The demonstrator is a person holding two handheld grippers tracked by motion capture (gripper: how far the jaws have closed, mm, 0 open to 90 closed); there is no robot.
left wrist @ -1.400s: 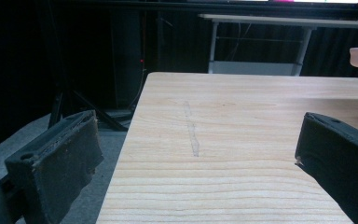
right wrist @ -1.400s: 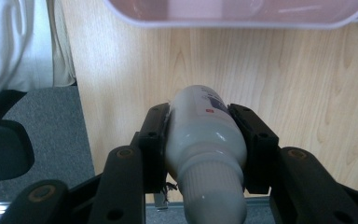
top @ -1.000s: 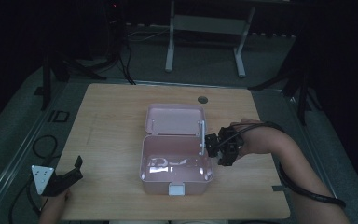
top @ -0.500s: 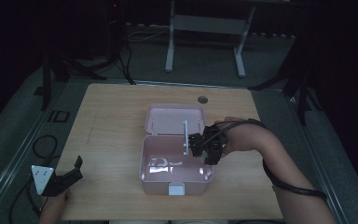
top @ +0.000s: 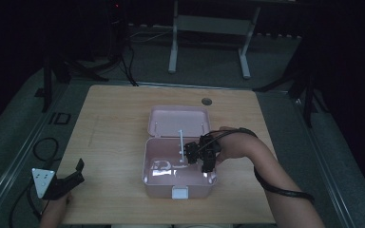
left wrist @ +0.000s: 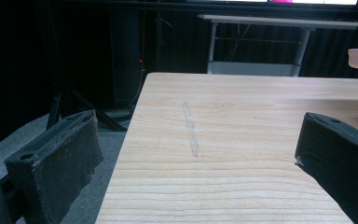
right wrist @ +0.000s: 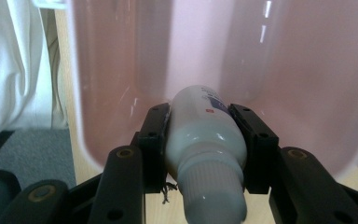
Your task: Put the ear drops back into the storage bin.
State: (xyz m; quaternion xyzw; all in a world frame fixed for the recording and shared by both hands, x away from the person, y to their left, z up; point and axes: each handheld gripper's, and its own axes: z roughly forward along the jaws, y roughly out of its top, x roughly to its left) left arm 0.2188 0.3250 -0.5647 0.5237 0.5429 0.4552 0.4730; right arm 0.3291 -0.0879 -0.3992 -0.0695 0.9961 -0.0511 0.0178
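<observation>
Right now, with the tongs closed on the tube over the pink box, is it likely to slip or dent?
The tube looks glossy and rounded, so it may slide. The right tongs press both its sides with no dent visible, so it seems fairly firm. Laid in the box, its round body could roll.

lab/studio | dark curtains (top: 351,57) | metal stand (top: 209,28) | floor cables (top: 123,52) | wood table (top: 119,128)

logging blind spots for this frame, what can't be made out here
- High view: the right tool covers what it holds over the open pink plastic box.
- Right gripper view: print on the white plastic bottle is blurred; its cap is cut by the bottom edge.
- High view: pale items in the box, too small to name.
</observation>
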